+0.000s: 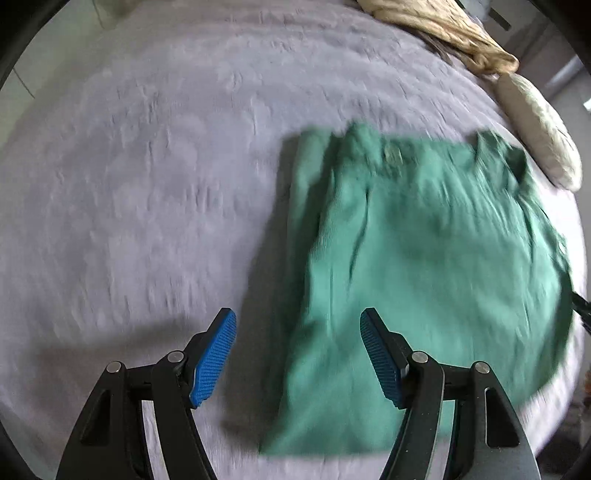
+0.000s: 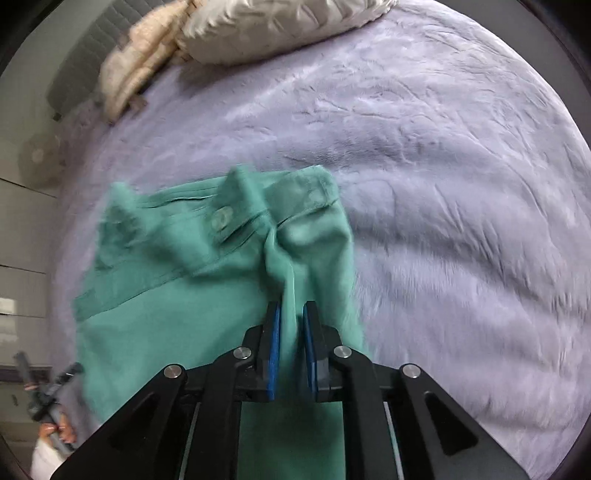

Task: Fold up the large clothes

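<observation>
A green garment (image 1: 424,251) lies partly folded on the lilac bed cover (image 1: 147,184). In the left wrist view my left gripper (image 1: 298,317) is open and empty, hovering over the garment's near left edge. In the right wrist view the garment (image 2: 177,302) shows its waistband and a button, and my right gripper (image 2: 291,308) is shut on a pinched fold of its right side, lifting the cloth a little. The view is blurred by motion.
A beige crumpled cloth (image 1: 443,33) and a cream pillow (image 1: 539,129) lie at the far right of the bed. They also show in the right wrist view, the pillow (image 2: 273,26) and the cloth (image 2: 136,62) at the top. The other hand-held gripper (image 2: 51,398) shows at lower left.
</observation>
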Tool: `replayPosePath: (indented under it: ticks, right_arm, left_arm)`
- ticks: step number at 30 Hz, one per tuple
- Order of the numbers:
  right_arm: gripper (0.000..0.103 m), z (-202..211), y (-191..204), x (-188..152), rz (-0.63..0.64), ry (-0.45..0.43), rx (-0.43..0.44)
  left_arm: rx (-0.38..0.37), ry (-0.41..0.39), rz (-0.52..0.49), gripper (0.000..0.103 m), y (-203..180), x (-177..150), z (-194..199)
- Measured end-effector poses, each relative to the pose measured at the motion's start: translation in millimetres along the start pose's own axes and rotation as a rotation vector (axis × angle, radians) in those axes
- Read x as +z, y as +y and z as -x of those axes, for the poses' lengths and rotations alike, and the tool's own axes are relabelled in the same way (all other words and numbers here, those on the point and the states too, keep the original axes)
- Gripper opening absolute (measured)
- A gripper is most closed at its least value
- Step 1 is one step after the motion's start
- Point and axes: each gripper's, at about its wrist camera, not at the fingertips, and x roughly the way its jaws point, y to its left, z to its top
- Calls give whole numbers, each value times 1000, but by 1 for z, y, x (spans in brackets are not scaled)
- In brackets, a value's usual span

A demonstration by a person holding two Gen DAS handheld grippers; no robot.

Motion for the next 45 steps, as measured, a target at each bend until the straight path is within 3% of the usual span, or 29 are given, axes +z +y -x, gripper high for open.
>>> replayPosePath:
  ticks: [1, 2, 3, 7, 10, 11, 12, 13, 14, 15, 16, 19, 22, 27, 31, 34, 40, 45]
  right_arm:
    - [36, 12, -2, -15, -23, 1, 49]
    - [64, 17, -2, -26, -40, 4, 78]
    - [75, 24, -5, -40, -57, 8, 113]
    - [75, 30, -26, -112, -210, 108, 229]
    - [75, 24, -53, -151, -363, 132, 230]
    - [75, 22, -61, -155, -394, 128, 220]
    - [75, 17, -68, -157, -434, 114, 204]
    - [75, 13, -73, -156, -464, 97, 200]
    - [65, 8, -78, -152, -492, 77, 200]
    - [26, 5, -76, -147, -500, 65, 204]
    - [6, 4, -75, -139, -490, 70, 194]
    - [4, 16, -61, -129, -368, 66, 94]
    - [3, 12, -65, -135, -329, 70, 19]
    - [4, -3, -87, -145, -372, 107, 31]
    - [6, 24, -88, -160, -365, 102, 4]
    - [7, 43, -69, -163, -308, 69, -7]
    - [7, 46, 5, -137, -59, -24, -13]
    - [7, 11, 19, -113, -22, -1, -80]
  left_arm:
    - [-17, 20, -4, 71, 2, -8, -1]
    - [-38, 44, -9, 71, 4, -19, -5]
    - [-53, 59, -11, 71, 5, -27, -7]
    - [-130, 112, 8, 71, 4, -52, -20]
    - [-145, 122, 29, 71, 4, -59, -29]
    - [-136, 120, 39, 67, 4, -59, -32]
    - [-132, 118, 47, 49, 4, -59, -33]
    - [-132, 121, 51, 41, 3, -58, -33]
    - [-124, 119, 47, 35, -1, -57, -32]
    - [-114, 105, 25, 27, -6, -54, -29]
    - [-108, 96, 2, 25, -11, -51, -26]
    - [-58, 57, -54, 23, -17, -62, -15]
    - [-43, 75, -37, 23, -11, -72, -29]
    - [-41, 70, 15, 25, -5, -85, -30]
    - [33, 49, 24, 25, -3, -91, -8]
    - [24, -9, 46, 25, -6, -92, 16]
    - [-21, -102, 15, 25, -42, -62, 29]
    - [64, -62, 35, 25, -43, -31, -19]
